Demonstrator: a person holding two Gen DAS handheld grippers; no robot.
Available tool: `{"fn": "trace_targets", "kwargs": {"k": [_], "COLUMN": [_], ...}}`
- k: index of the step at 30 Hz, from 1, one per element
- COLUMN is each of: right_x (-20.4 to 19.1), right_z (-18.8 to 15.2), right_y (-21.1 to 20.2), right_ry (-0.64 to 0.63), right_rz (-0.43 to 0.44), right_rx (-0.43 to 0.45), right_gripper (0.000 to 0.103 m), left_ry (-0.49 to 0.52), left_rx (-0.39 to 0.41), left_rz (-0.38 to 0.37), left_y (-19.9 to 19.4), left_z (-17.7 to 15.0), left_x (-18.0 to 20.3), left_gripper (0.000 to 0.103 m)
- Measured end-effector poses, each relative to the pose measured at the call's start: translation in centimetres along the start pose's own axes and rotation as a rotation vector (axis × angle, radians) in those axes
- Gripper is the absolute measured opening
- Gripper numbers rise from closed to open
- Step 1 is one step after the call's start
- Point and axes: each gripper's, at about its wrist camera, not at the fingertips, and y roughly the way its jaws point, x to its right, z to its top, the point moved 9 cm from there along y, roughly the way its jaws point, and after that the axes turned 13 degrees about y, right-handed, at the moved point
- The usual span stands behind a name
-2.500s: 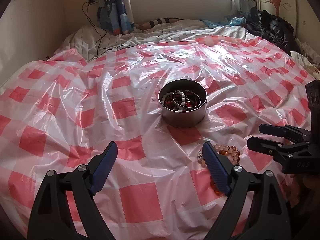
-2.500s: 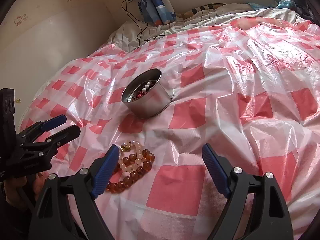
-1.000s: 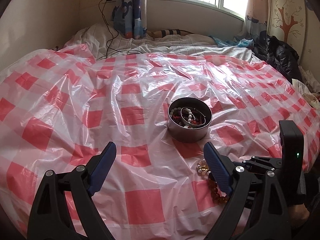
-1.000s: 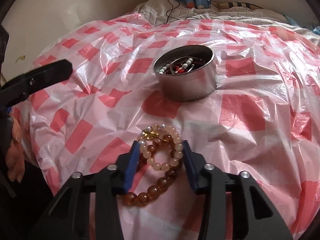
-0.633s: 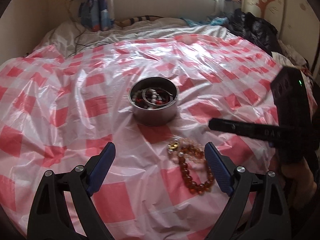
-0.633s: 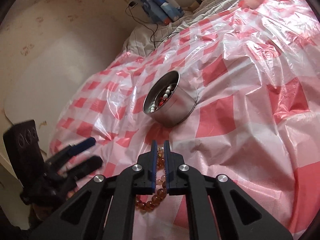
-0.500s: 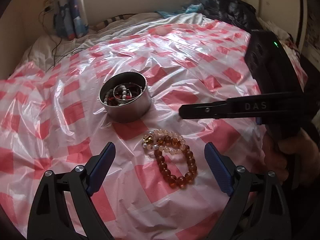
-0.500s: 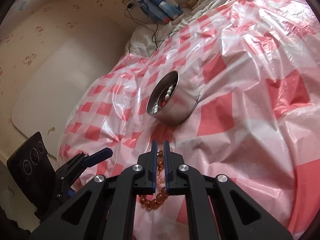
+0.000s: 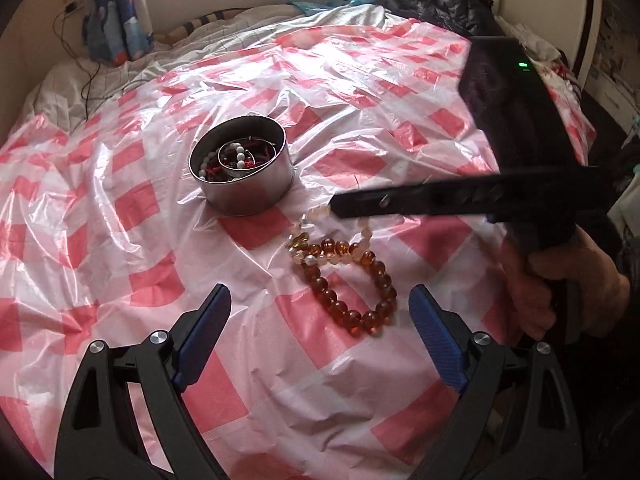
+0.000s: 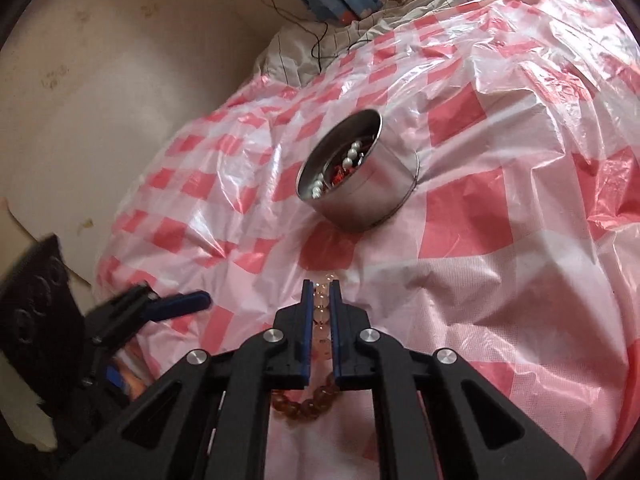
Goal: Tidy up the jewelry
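Note:
Two bead bracelets lie tangled on the red-and-white checked plastic sheet (image 9: 120, 208). My right gripper (image 10: 321, 286) is shut on the pale bead bracelet (image 10: 322, 312), whose beads show between its blue pads. In the left wrist view the right gripper (image 9: 334, 205) comes in from the right and pinches the pale bead bracelet (image 9: 316, 213). The amber bead bracelet (image 9: 352, 296) lies just below it and partly under the right gripper, amber beads (image 10: 304, 404). A round metal tin (image 9: 244, 184) holding several bracelets stands just beyond; tin (image 10: 360, 192). My left gripper (image 9: 320, 332) is open, empty, near the amber bracelet.
The sheet covers a bed and is crumpled. A wall (image 10: 100, 100) runs along the left side. A curtain and a cable (image 9: 92, 64) are at the far left corner, dark clothing (image 9: 452, 0) at the far right. A hand (image 9: 560, 288) holds the right gripper.
The right gripper's jaws closed over the pale bead bracelet and stayed shut on it. The left gripper swung and dipped, bringing the bracelets between its open fingers.

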Motion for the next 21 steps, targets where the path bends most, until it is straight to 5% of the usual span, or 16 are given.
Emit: {"fn": "trace_targets", "kwargs": {"k": [6, 11, 12, 14, 15, 21], "right_x": [-0.6, -0.7, -0.7, -0.7, -0.6, -0.7], "right_z": [3.0, 4.2, 4.2, 4.2, 4.2, 4.1], "right_y": [-5.2, -6.9, -6.8, -6.7, -6.9, -7.1], "right_ry": [0.114, 0.124, 0.126, 0.128, 0.127, 0.125], "right_rz": [0.205, 0.233, 0.231, 0.233, 0.234, 0.248], "right_rx": [0.136, 0.174, 0.171, 0.16, 0.157, 0.155], "right_gripper": [0.008, 0.008, 0.008, 0.008, 0.008, 0.008], "left_ry": [-0.032, -0.052, -0.074, -0.121, -0.113, -0.164], "left_rx": [-0.016, -0.056, -0.068, -0.107, -0.107, -0.069], "left_rz": [0.015, 0.062, 0.069, 0.021, 0.027, -0.058], "left_y": [2.6, 5.6, 6.2, 7.4, 7.6, 6.5], "left_z": [1.2, 2.1, 1.9, 1.5, 1.6, 2.1], "left_x": [0.5, 0.9, 0.7, 0.6, 0.6, 0.4], "left_gripper": [0.087, 0.085, 0.078, 0.036, 0.026, 0.013]}}
